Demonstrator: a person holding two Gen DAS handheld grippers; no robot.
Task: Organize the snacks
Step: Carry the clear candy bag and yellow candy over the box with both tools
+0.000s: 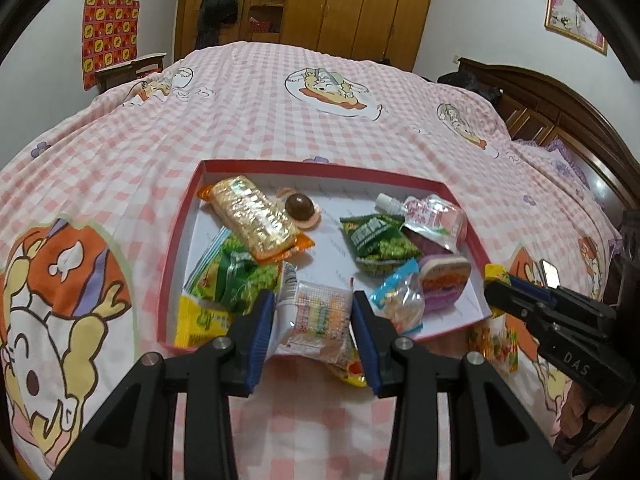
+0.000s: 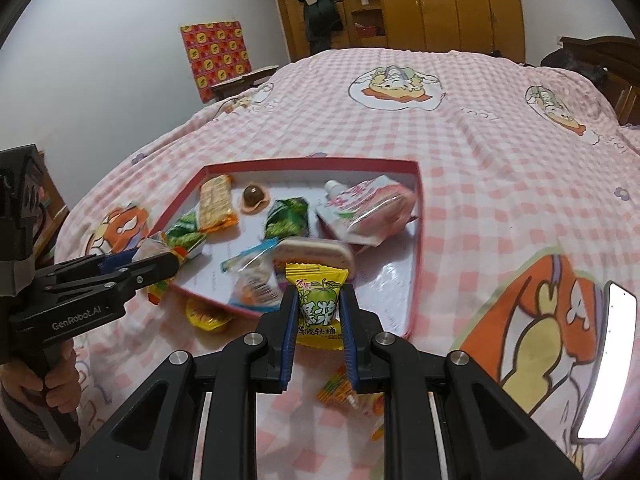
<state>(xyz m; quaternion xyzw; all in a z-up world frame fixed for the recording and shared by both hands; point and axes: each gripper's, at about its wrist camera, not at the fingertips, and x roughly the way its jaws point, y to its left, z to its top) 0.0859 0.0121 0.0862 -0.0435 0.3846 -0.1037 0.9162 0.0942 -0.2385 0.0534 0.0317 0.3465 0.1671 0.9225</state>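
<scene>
A shallow red-rimmed box (image 1: 182, 220) (image 2: 418, 216) lies on the bed and holds several snacks: a golden cracker pack (image 1: 250, 216), a chocolate ball (image 1: 299, 205), green packs (image 1: 376, 240), a pouch (image 2: 360, 204) and a purple tin (image 1: 444, 280). My left gripper (image 1: 314, 312) is shut on a clear packet of coloured candy (image 1: 316, 316) over the box's near edge. My right gripper (image 2: 318, 312) is shut on a yellow candy packet with a green apple (image 2: 318, 304), just above the box's near edge. Each gripper shows in the other view: the right (image 1: 520, 292), the left (image 2: 132, 268).
The bed has a pink checked sheet (image 1: 280, 120) with cartoon prints. Loose yellow and orange sweets (image 2: 208, 316) (image 2: 340, 392) lie on the sheet in front of the box. A wooden headboard (image 1: 560, 112) stands at the right, wardrobes (image 1: 360, 4) behind.
</scene>
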